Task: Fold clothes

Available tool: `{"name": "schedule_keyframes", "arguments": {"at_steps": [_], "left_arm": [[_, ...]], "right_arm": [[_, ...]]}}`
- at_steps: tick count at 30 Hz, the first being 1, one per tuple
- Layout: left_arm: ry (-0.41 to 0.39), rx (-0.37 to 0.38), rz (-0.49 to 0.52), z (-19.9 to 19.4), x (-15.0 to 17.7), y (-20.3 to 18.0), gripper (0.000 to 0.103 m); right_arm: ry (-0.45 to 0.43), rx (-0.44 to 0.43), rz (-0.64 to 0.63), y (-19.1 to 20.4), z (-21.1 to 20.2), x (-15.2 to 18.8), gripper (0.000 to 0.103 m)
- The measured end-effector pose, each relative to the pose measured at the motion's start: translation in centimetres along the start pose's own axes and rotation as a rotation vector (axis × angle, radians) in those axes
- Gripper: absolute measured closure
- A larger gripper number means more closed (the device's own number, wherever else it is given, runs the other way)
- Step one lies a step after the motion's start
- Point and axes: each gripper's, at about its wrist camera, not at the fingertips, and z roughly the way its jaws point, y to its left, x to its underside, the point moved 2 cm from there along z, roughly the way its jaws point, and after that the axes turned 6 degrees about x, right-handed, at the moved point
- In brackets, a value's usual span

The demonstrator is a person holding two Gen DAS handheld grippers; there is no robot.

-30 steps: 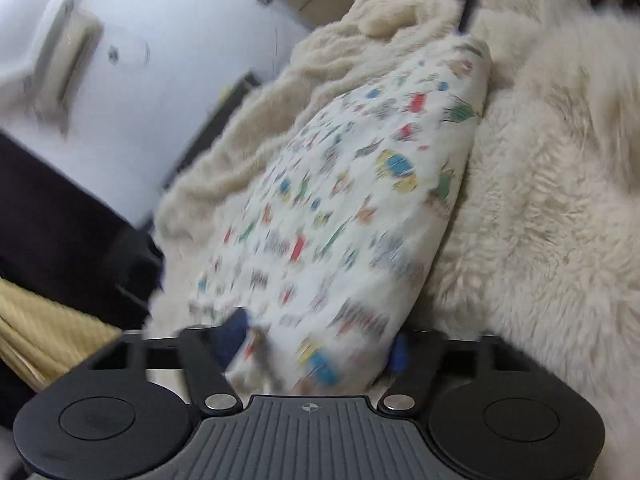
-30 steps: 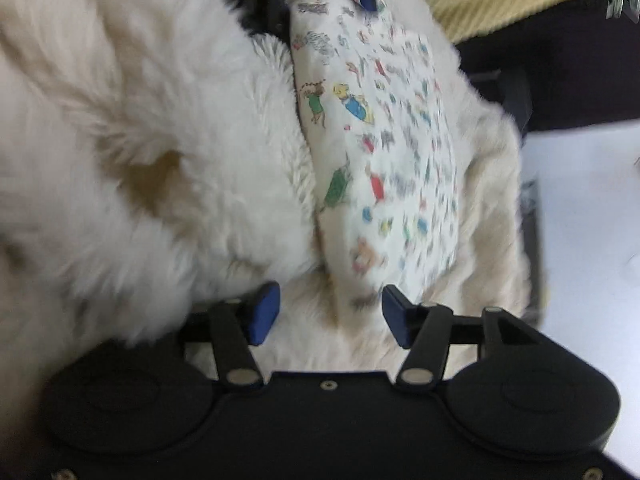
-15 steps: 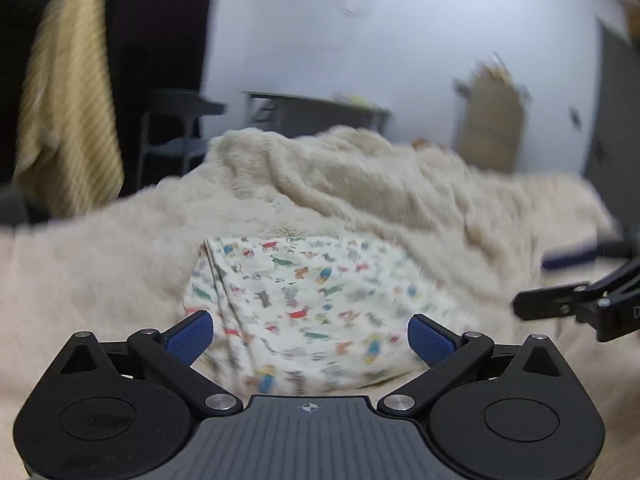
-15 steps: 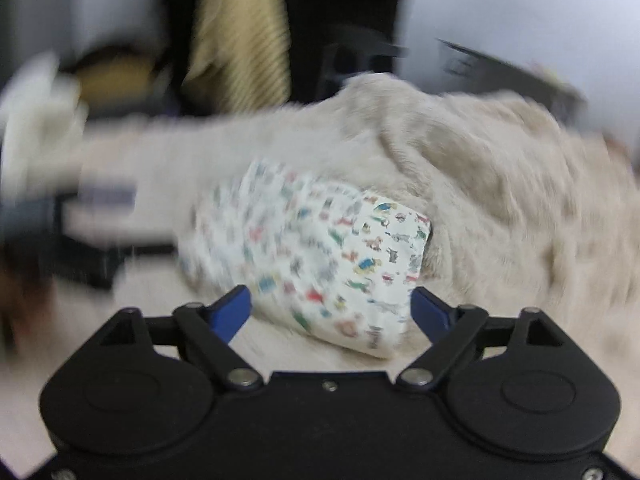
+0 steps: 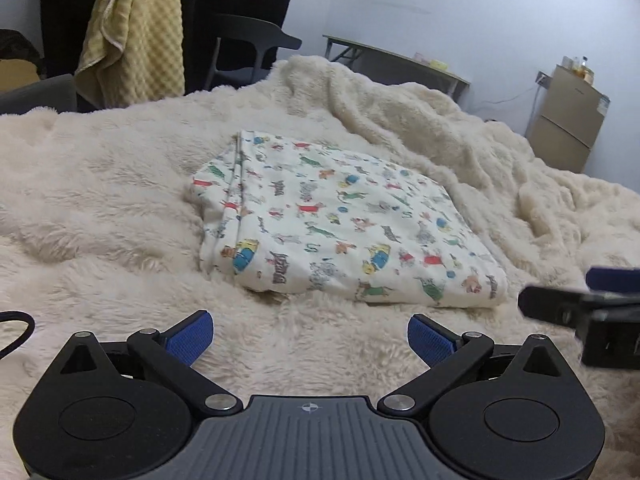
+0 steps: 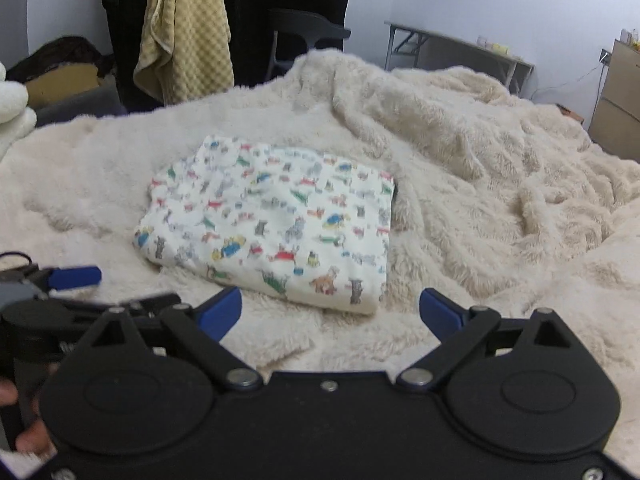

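A white garment with small coloured animal prints [image 5: 340,224] lies folded into a flat rectangle on the cream fluffy blanket [image 5: 100,208]. The right wrist view shows the same folded garment [image 6: 272,224] from its other side. My left gripper [image 5: 310,336] hangs open just short of the garment's near edge, nothing between its blue pads. My right gripper [image 6: 330,310] is open too, its pads apart from the cloth's near corner. Each gripper shows at the edge of the other's view: the right one [image 5: 592,304], the left one [image 6: 76,280].
The blanket [image 6: 480,160] bunches into thick ridges behind and to the right of the garment. A yellow waffle towel [image 5: 132,32] hangs at the back, beside a dark chair [image 5: 248,44]. A low table [image 5: 396,64] and a cardboard-coloured cabinet [image 5: 568,120] stand by the wall.
Both grippers have let go of the garment, opened wide, rolled upright and drawn back and up. The garment now lies flat and folded on the blanket.
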Motion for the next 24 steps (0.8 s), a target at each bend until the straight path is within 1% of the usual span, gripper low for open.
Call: {"name": "schedule_keyframes", "arguments": {"at_steps": [8,24], "left_arm": [[0.0,-0.05,0.018,0.25,0.17,0.0,0.0],[-0.002,-0.066,0.022,0.46,0.33,0.11,0.0]], "right_arm": [[0.007,-0.029,-0.037,0.7,0.37,0.23,0.007],[0.017,-0.037,-0.059,1.02,0.2,0.41,0.007]]}}
